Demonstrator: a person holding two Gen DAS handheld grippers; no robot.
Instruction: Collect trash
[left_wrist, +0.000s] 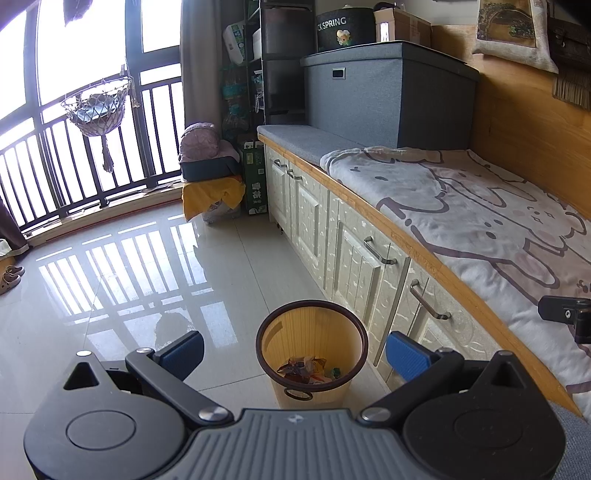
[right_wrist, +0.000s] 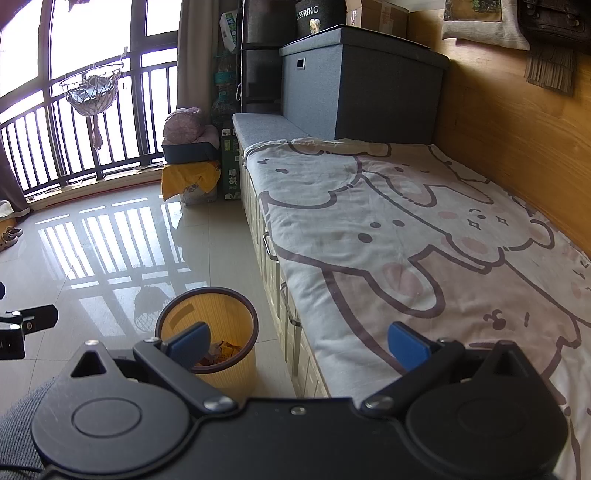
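Note:
A yellow waste bin (left_wrist: 312, 387) with a dark rim stands on the tiled floor beside the white cabinets. Crumpled wrappers (left_wrist: 308, 367) lie in its bottom. My left gripper (left_wrist: 295, 350) is open and empty, held above and just in front of the bin. In the right wrist view the bin (right_wrist: 229, 365) is at lower left with wrappers (right_wrist: 221, 354) inside. My right gripper (right_wrist: 297, 341) is open and empty, over the front edge of the bed, its left finger (right_wrist: 188, 341) over the bin. No loose trash shows on the bedspread (right_wrist: 406, 240).
White cabinets (left_wrist: 354, 258) with metal handles run under the bed platform. A grey storage box (left_wrist: 388, 96) sits at the bed's far end. Boxes and a yellow-draped stack (left_wrist: 212, 192) stand by the balcony railing (left_wrist: 74, 162). Sandals (left_wrist: 11, 278) lie at far left.

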